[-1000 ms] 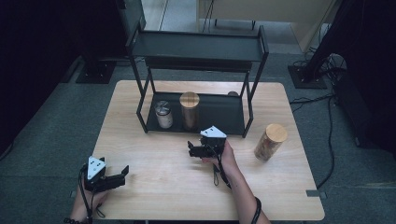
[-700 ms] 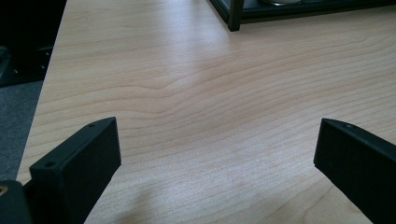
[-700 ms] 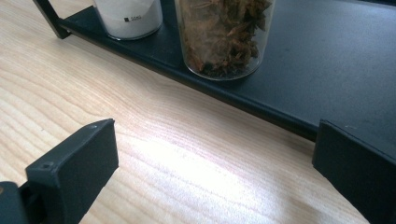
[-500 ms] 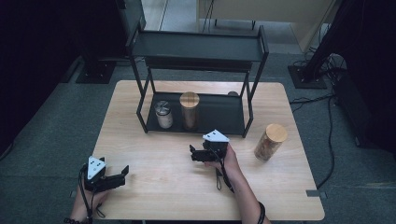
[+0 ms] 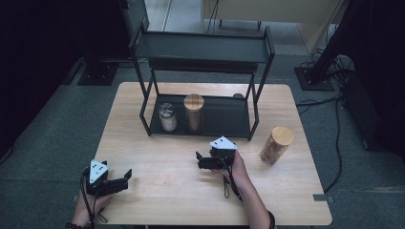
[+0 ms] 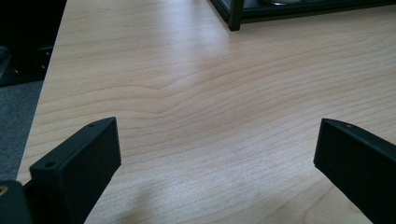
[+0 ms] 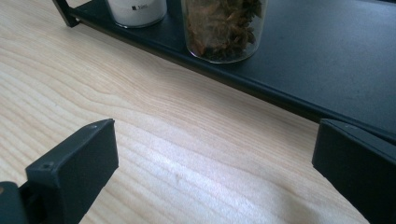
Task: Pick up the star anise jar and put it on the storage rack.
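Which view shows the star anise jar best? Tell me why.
The high view: the star anise jar shows whole, cork lid to base, standing on the rack beside a small white jar. The right gripper view gives only its lower glass and contents.

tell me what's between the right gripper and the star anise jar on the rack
Bare tabletop, then the rack's black front edge; the right gripper view shows nothing else before the star anise jar. The right gripper is open.

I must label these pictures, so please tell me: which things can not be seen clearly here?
- White jar: right gripper view, top cut by the edge; label too small.
- Spice jar: same view, lid cut off.
- Small round thing behind the rack: high view, half hidden by the rack's post.
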Motion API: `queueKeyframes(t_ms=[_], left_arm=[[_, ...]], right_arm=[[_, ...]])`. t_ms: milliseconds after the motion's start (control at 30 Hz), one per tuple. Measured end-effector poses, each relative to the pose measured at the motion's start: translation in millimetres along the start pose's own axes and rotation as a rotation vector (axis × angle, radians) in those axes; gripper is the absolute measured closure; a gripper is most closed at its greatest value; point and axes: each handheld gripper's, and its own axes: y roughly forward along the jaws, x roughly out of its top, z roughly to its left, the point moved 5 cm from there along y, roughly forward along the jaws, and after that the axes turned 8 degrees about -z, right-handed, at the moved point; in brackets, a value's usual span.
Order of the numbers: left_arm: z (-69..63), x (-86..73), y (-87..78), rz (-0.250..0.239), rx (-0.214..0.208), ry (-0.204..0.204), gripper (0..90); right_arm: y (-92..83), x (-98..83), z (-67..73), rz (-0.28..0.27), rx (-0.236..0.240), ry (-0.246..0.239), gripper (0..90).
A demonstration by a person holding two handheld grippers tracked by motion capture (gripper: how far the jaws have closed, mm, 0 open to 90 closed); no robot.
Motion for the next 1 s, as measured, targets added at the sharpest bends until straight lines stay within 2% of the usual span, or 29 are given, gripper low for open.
queueKeyframes(t_ms=[1000], left_arm=[[-0.4,0.0,0.1,0.001,0.003,0.005,0.9]], right_arm=[[-31.8,-13.8,-5.6,-0.013,-0.005,0.000,0.2]])
